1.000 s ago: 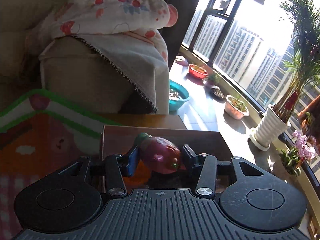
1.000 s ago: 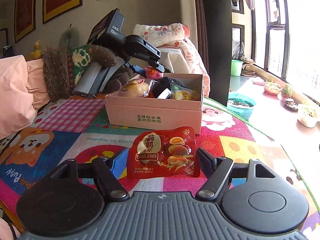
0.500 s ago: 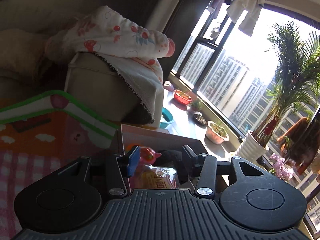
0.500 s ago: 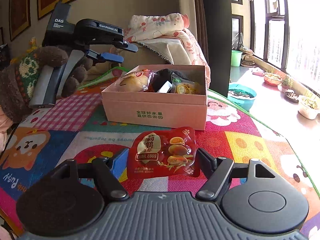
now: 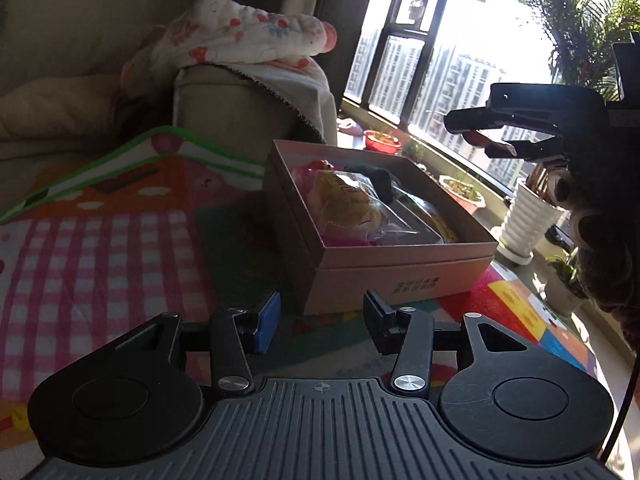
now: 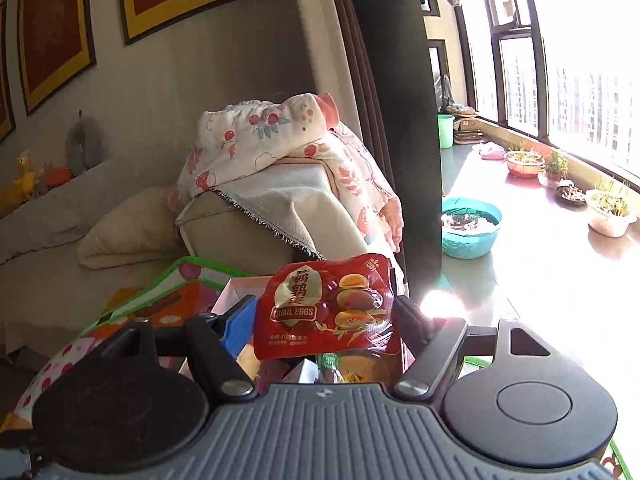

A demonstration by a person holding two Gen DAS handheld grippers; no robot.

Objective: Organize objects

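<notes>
A pink cardboard box (image 5: 400, 280) stands on the play mat. It holds a wrapped bun (image 5: 352, 204), a pink toy (image 5: 316, 166) and a dark item. My left gripper (image 5: 322, 316) hovers low in front of the box, its jaws apart with nothing between them. My right gripper (image 6: 326, 320) is shut on a red quail eggs packet (image 6: 326, 304) and holds it upright in the air above the box (image 6: 240, 284). In the left wrist view the right gripper (image 5: 476, 136) shows high at the right, beyond the box.
A colourful play mat (image 5: 100, 248) covers the surface. A sofa arm draped with a floral blanket (image 6: 272, 140) rises behind the box. A teal basin (image 6: 470, 228) and plant pots (image 5: 528, 220) stand along the window ledge. A brown fuzzy sleeve (image 5: 608, 264) is at the right.
The left gripper has backed away from the box, and the pink toy now lies inside it. The right gripper has lifted the quail eggs packet off the mat to above the box.
</notes>
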